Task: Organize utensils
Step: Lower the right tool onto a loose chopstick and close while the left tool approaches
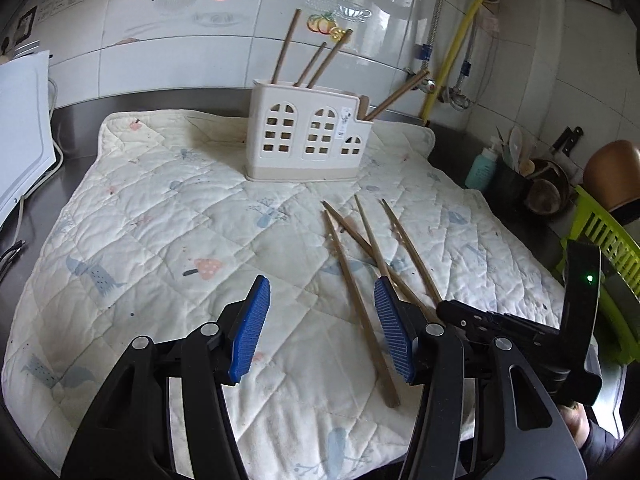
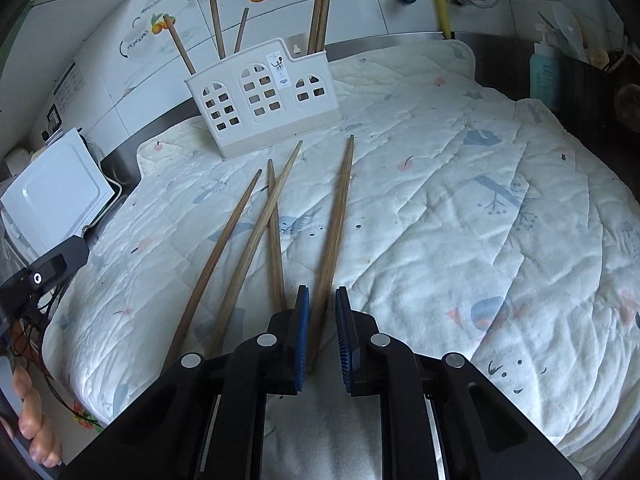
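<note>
A white utensil holder point(image 1: 304, 136) with window cut-outs stands at the back of a quilted mat point(image 1: 160, 220) and holds several wooden chopsticks point(image 1: 320, 62). Several loose chopsticks point(image 1: 360, 280) lie on the mat. My left gripper point(image 1: 320, 320) is open and empty, just left of them. My right gripper point(image 2: 322, 336) has its blue pads narrowly apart around the near end of the rightmost chopstick point(image 2: 336, 232), which still lies on the mat. The holder point(image 2: 260, 100) and the other loose chopsticks point(image 2: 248, 248) show ahead of it.
A white appliance point(image 1: 20, 132) stands at the left edge. A teal bottle point(image 1: 482, 168), pots point(image 1: 544, 192) and a green rack point(image 1: 600, 240) crowd the right side. A tiled wall with pipes and a yellow hose point(image 1: 460, 40) lies behind the holder.
</note>
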### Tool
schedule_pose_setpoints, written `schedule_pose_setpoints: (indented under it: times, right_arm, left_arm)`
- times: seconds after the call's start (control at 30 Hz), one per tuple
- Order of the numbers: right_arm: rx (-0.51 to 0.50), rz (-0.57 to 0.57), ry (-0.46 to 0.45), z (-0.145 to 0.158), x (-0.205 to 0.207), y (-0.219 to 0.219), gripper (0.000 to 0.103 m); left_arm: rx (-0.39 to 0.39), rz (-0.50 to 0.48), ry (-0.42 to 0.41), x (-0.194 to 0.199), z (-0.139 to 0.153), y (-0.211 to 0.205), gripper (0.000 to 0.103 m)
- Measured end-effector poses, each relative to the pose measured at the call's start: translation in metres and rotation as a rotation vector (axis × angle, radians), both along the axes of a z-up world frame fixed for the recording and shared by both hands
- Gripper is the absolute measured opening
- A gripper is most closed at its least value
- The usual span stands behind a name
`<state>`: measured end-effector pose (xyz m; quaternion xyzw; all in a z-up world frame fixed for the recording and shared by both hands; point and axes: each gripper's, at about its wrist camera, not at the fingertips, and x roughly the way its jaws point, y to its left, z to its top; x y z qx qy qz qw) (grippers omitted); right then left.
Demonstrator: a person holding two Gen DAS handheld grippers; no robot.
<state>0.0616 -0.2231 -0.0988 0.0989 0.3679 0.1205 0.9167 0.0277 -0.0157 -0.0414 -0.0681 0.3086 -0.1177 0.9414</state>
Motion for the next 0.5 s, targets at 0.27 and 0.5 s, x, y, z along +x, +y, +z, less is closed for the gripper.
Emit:
schedule_pose_setpoints:
  times: [0.27, 0.5]
  right_arm:
    - [-0.087, -0.005, -0.027, 0.0, 0.002, 0.01, 0.008]
    - [-0.095, -0.032, -0.061, 0.005, -0.006, -0.008, 0.007]
  left_arm:
    - [-0.013, -0.062, 0.051, 0.005, -0.015, -0.024, 0.054]
    - [-0.011, -0.121, 0.088, 0.013, -0.027, -0.045, 0.047]
